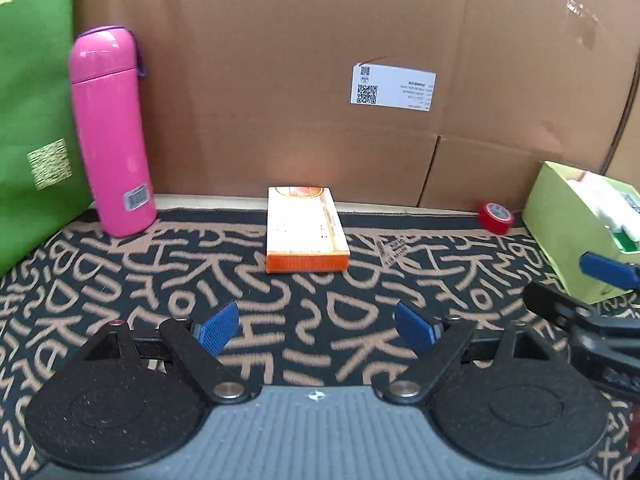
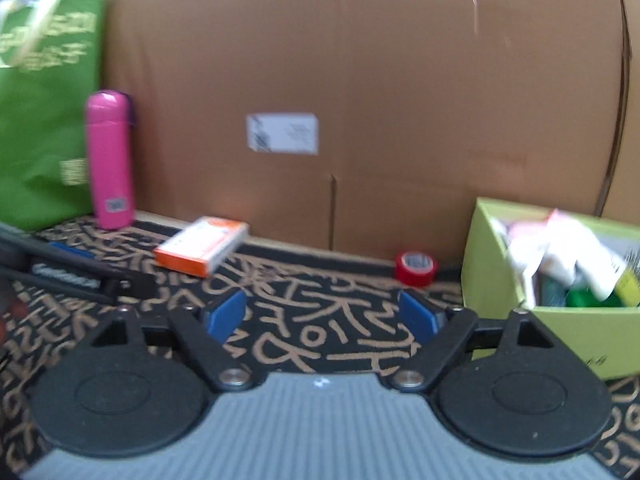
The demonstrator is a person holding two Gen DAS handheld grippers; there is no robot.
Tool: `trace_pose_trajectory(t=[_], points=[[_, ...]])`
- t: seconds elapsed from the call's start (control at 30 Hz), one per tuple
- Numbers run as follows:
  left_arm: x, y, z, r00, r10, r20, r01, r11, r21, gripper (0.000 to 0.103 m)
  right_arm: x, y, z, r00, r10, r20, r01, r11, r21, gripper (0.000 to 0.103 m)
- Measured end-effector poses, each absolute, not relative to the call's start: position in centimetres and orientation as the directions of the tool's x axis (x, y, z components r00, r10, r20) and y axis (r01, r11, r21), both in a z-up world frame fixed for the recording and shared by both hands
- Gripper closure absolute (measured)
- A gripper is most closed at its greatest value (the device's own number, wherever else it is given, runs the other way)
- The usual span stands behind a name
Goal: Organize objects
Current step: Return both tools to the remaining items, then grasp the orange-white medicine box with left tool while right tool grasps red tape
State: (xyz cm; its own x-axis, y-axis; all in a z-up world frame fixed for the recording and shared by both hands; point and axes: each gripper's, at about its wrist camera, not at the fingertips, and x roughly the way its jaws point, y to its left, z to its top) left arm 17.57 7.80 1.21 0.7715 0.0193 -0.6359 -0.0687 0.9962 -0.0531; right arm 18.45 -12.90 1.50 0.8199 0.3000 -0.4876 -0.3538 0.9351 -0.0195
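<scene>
An orange and white flat box (image 1: 305,229) lies on the patterned cloth straight ahead of my left gripper (image 1: 316,330), which is open and empty, a short way back from it. The box also shows in the right wrist view (image 2: 203,245), to the left. A pink bottle (image 1: 109,130) stands upright at the back left (image 2: 110,159). A red tape roll (image 1: 496,217) lies by the cardboard wall (image 2: 415,267). A light green box (image 2: 532,280) filled with items stands at the right (image 1: 576,232). My right gripper (image 2: 324,320) is open and empty, left of that box.
A large cardboard wall (image 1: 320,80) closes the back. A green bag (image 1: 32,112) stands at the far left. The black cloth with tan letters (image 1: 312,292) covers the table. The right gripper's fingers (image 1: 608,268) show at the left wrist view's right edge.
</scene>
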Motion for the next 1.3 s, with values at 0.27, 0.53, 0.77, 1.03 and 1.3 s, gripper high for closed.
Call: trace_pose_trajectory(t=[0.27, 0.53, 0.77, 1.03, 1.3], points=[[23.3, 8.2, -0.6, 0.738, 0.095, -0.668, -0.124, 0.992, 0.004, 0.014, 25.5, -12.2, -1.0, 0.83, 0.093, -0.55, -0.109, 0.994, 0.004, 0.023], [27.8, 8.3, -1.9, 0.718, 0.096, -0.689, -0.124, 0.992, 0.008, 0.014, 32.3, -12.1, -3.3, 0.802, -0.029, -0.596, 0.038, 0.999, 0.003, 0.023], [29.0, 9.0, -2.6, 0.762, 0.084, -0.642, -0.103, 0.995, 0.008, 0.022, 34.2, -12.8, -3.9, 0.786, -0.023, -0.618, 0.056, 0.998, 0.035, 0.057], [25.8, 7.2, -1.9, 0.761, -0.043, -0.647, 0.042, 0.999, -0.018, 0.034, 30.6, -13.2, -3.6, 0.784, 0.094, -0.613, -0.114, 0.993, 0.007, 0.057], [18.9, 3.0, -1.4, 0.723, -0.107, -0.683, 0.155, 0.988, 0.009, 0.034, 20.4, -15.6, -2.8, 0.728, 0.233, -0.645, -0.305, 0.952, -0.001, 0.057]])
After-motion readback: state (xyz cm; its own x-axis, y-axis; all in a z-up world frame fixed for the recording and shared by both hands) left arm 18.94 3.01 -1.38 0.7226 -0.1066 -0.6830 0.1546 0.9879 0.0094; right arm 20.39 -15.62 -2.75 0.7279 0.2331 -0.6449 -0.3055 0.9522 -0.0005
